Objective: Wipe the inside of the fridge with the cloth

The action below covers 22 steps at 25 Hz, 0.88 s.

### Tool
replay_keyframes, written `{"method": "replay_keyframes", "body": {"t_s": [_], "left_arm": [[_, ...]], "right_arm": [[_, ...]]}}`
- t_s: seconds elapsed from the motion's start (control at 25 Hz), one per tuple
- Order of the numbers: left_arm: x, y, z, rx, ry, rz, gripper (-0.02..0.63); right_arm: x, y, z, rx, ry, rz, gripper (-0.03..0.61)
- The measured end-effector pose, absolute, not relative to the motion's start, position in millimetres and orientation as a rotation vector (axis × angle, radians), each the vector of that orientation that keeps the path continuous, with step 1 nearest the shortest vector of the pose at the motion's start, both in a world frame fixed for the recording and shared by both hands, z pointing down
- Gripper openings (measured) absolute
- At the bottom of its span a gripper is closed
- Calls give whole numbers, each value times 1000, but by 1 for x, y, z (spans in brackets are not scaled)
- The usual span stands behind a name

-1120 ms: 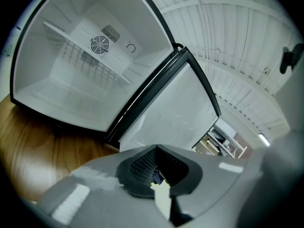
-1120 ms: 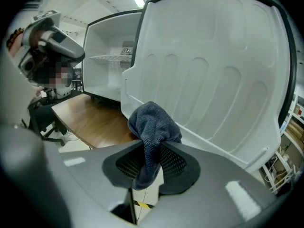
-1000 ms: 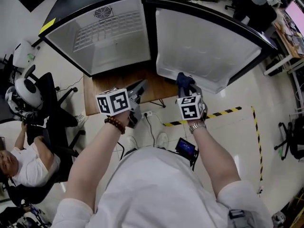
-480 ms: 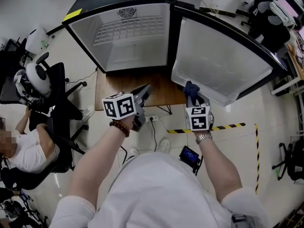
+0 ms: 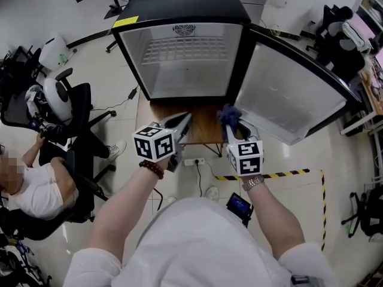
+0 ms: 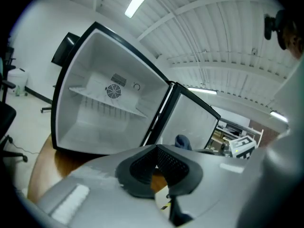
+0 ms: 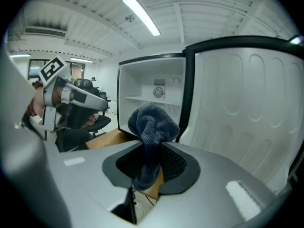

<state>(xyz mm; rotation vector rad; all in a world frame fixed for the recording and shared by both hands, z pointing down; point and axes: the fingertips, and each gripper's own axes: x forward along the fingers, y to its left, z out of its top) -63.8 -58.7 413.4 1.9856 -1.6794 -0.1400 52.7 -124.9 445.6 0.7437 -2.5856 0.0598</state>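
1. Left gripper (image 5: 183,123): grey, with a black-and-white marker cube. Its jaws are pressed together with nothing between them. A bead bracelet (image 5: 152,168) sits on that wrist.
2. Right gripper (image 5: 232,130): same make. Its jaws are clamped on the cloth (image 5: 228,115). A wristwatch (image 5: 254,183) sits on that wrist.
3. Cloth: dark blue terry with a looped pile. It is pinched at the middle, so a rounded bunch bulges above the jaws and a narrow tail hangs below. It is held in front of the open fridge, outside the cabinet, over the front edge of the table (image 5: 206,131).
4. Table: small, with a brown wooden top, and it carries the fridge.
5. Floor tape (image 5: 281,174): yellow and black stripes, to the right of the table.
6. Fridge (image 5: 179,5): compact, with a black shell and a white liner. It has one wire shelf (image 5: 185,49) and a round fan grille (image 5: 184,30) on the back wall. The door (image 5: 287,100) is swung wide to the right and has a moulded white inner panel.
7. Yellow label (image 5: 127,21): on the front left corner of the fridge top. Its print is too small to read.
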Motion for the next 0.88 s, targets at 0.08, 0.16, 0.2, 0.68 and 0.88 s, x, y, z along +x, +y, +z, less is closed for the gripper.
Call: {"method": "replay_keyframes", "body": {"t_s": [0.08,0.16,0.2,0.68,0.88], "left_arm": [[-79,-45,406,2013,-1714,-117,3],[-92,-33,399,2042,-1742,-93,3],[-97,-27,396,2059,-1752,-79,3],[-118,8,368,2266,-1824,125,3],[-122,7,361,2254,-1890,114,3]], "right_arm": [[33,-110,429,726,-2622,56,84],[15,-96,414,710,-2653,43,84],[7,-89,407,702,-2665,35,84],[-55,-40,371,661,-2730,32,84],[-62,-42,358,604,-2762,3,84]]}}
